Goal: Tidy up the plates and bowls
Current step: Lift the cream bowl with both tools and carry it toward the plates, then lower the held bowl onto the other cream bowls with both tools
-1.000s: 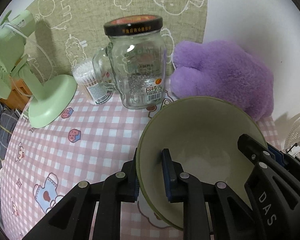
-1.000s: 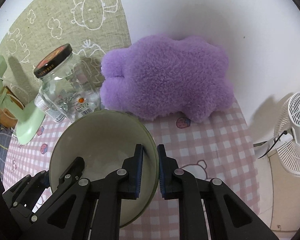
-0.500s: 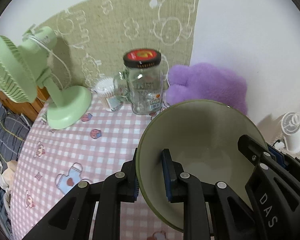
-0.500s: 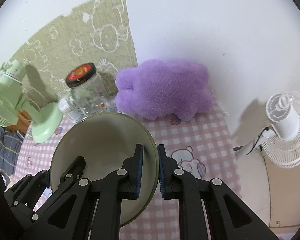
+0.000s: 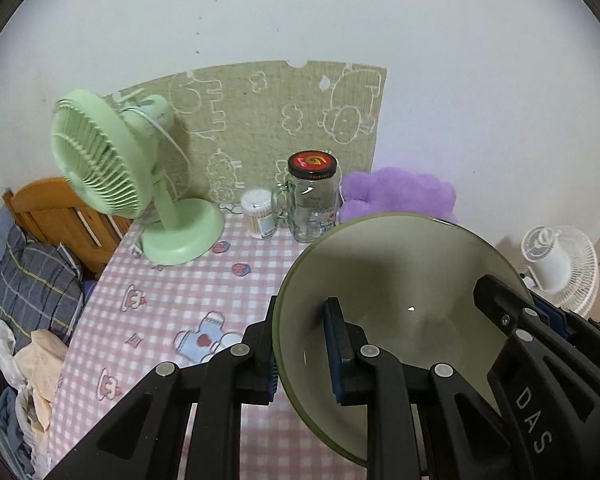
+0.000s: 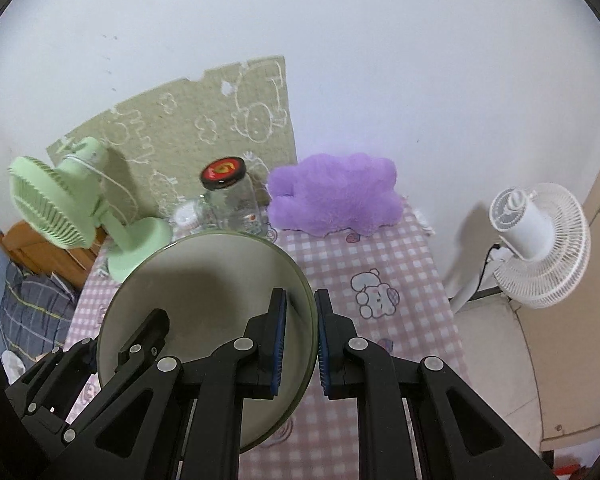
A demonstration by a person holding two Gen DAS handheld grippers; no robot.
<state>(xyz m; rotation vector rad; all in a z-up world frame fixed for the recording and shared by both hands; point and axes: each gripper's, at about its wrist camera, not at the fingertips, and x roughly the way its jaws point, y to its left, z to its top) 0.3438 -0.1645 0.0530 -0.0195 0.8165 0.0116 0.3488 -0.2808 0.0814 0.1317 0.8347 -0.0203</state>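
A large olive-green bowl (image 5: 400,280) with a pale inside hangs above the pink checked tablecloth (image 5: 160,304), held from both sides. My left gripper (image 5: 302,344) is shut on the bowl's left rim, one finger inside, one outside. My right gripper (image 6: 300,320) is shut on the bowl's (image 6: 204,280) right rim in the same way. In the left wrist view the right gripper (image 5: 540,320) shows across the bowl at its far edge. In the right wrist view the left gripper (image 6: 140,340) shows at the bowl's left edge.
Along the back wall stand a green desk fan (image 5: 112,168), a tub of cotton swabs (image 5: 258,212), a glass jar with a red-and-black lid (image 5: 312,196) and a purple plush cushion (image 6: 332,196). A white floor fan (image 6: 536,236) stands right of the table. Bedding (image 5: 32,292) lies at the left.
Both grippers have lifted the bowl up and drawn it back from the wall. The jar, cushion and green fan now look smaller and farther, with more tablecloth showing.
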